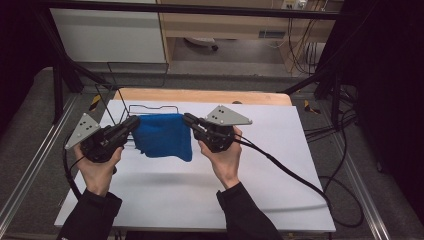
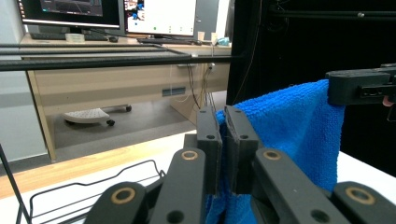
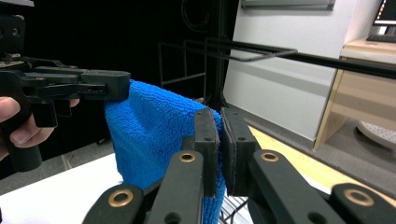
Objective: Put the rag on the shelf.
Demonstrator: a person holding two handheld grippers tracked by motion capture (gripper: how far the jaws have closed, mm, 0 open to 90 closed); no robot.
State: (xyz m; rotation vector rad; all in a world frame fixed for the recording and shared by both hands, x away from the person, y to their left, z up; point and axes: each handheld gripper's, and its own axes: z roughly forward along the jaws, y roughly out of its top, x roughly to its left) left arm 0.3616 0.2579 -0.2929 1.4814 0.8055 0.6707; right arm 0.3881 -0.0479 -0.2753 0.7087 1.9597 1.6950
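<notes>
Both tongs, left (image 1: 134, 123) and right (image 1: 189, 120), are clenched on the blue towel's (image 1: 165, 136) top corners, hanging it above the surface (image 1: 200, 195) by the rack (image 1: 150, 108). Soft, light, floppy; corners look the best grip.

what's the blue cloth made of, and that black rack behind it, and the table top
Blue cloth: looks like microfibre or terry, with a fuzzy looped pile and limp drape between the left gripper and right gripper.
Black rack: thin bent wire, probably coated metal, dark and matte.
Table top: a smooth matte white sheet, maybe laminate or paper; a wood-look edge shows at the far side.
</notes>
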